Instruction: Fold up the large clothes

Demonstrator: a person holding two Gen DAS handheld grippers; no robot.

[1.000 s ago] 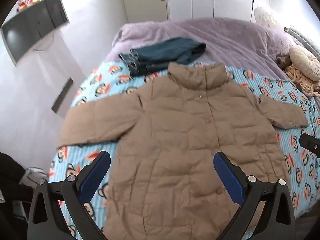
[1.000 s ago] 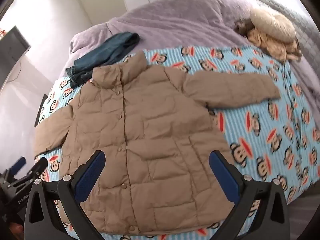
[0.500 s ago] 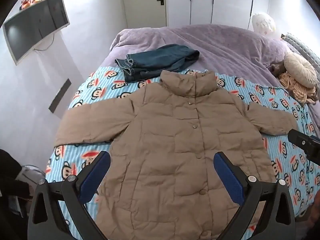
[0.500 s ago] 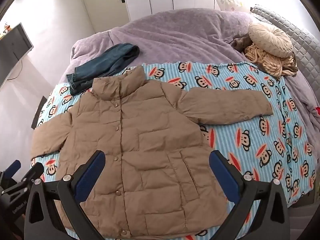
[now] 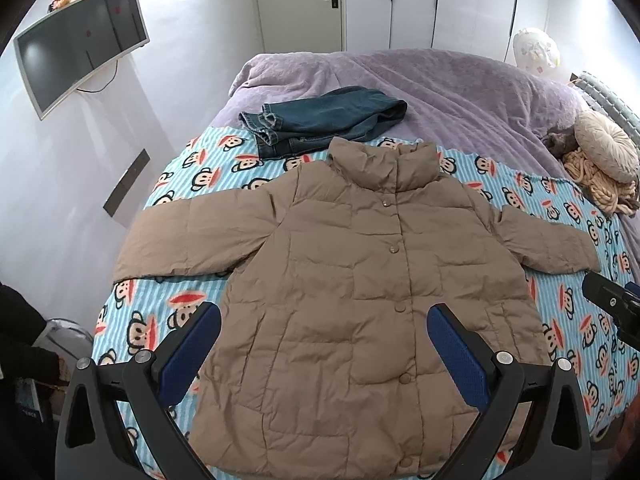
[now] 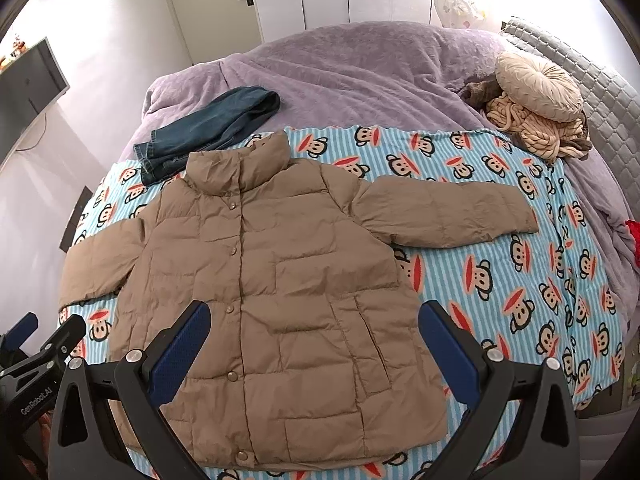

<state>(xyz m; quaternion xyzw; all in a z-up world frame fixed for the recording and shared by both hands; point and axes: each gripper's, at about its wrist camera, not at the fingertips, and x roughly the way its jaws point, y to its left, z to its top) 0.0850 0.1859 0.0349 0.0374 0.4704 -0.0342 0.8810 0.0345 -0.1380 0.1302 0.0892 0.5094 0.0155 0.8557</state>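
A tan jacket (image 5: pixel 360 280) lies flat, buttoned, sleeves spread, on the monkey-print sheet (image 6: pixel 520 280) at the bed's near end. Folded jeans (image 5: pixel 320 120) sit just beyond its collar. Left gripper (image 5: pixel 324 340) and right gripper (image 6: pixel 314 334) hover above it, jaws apart, empty.

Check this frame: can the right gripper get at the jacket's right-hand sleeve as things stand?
Probably yes. The right gripper is open and holds nothing, and the sleeve lies flat and spread out on the monkey-print sheet, with nothing on top of it or between it and the gripper.
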